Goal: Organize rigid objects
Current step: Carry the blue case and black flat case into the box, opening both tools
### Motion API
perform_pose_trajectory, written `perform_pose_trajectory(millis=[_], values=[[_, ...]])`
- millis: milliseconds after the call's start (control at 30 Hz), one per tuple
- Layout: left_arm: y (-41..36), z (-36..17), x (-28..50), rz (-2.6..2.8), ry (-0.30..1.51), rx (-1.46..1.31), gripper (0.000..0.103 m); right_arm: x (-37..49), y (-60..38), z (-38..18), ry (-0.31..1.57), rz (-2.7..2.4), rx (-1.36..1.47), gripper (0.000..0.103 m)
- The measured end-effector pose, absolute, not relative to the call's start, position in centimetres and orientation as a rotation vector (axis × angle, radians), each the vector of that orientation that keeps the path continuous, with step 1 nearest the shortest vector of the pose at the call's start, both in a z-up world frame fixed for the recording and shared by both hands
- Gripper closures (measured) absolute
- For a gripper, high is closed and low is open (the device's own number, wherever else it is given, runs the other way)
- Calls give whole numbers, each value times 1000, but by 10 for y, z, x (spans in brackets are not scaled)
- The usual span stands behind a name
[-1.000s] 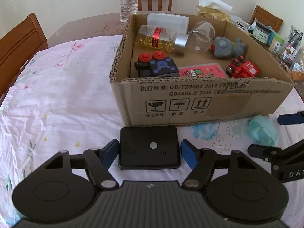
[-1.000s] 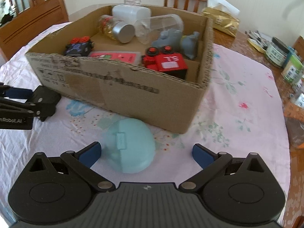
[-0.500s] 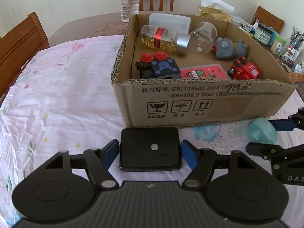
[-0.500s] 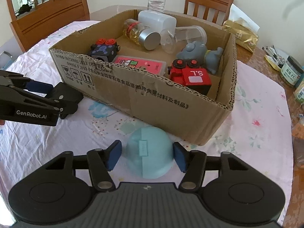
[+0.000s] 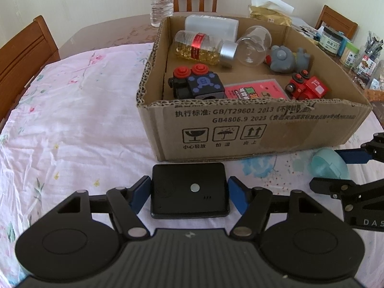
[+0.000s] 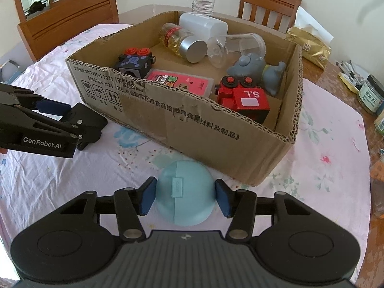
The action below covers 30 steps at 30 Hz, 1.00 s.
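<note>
**Two cases gripped before the box**

The round blue case (image 6: 184,196) sits on the desk (image 6: 331,172) just before the cardboard box (image 6: 192,129). Smooth and domed, it probably slips unless pinched at its widest sides, where the right tool (image 6: 184,198) now clamps it. The left tool (image 5: 189,195), angled downward, appears to squeeze the stiff black case (image 5: 189,189) beside it.

I'm counting one cardboard box (image 6: 196,129), two toy trains (image 6: 242,98) (both inside), two jars (image 5: 204,46), three chairs (image 6: 67,19).
</note>
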State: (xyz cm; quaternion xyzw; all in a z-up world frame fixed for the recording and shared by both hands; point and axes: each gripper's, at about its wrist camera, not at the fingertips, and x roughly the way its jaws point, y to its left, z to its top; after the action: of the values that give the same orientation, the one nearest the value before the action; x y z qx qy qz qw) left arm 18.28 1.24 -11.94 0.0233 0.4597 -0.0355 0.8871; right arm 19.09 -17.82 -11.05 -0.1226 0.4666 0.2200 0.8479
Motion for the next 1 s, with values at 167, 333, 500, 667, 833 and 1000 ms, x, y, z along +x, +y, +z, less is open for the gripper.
perform_pose_trajectory(millis=[167, 333, 500, 667, 833, 1000], values=[[14, -117, 182, -88, 976, 43, 34, 191, -177, -110, 987, 463, -267, 45], [12, -118, 180, -95, 976, 59, 33, 194, -178, -111, 987, 480, -270, 45], [13, -116, 181, -111, 986, 44, 34, 195, -176, -110, 1001, 494, -279, 45], [14, -113, 179, -146, 1007, 40, 34, 194, -176, -108, 1025, 504, -272, 45], [13, -103, 172, -193, 1008, 104, 34, 191, -179, -101, 1036, 519, -273, 45], [16, -86, 167, -240, 1009, 130, 34, 187, -181, -90, 1033, 535, -295, 45]])
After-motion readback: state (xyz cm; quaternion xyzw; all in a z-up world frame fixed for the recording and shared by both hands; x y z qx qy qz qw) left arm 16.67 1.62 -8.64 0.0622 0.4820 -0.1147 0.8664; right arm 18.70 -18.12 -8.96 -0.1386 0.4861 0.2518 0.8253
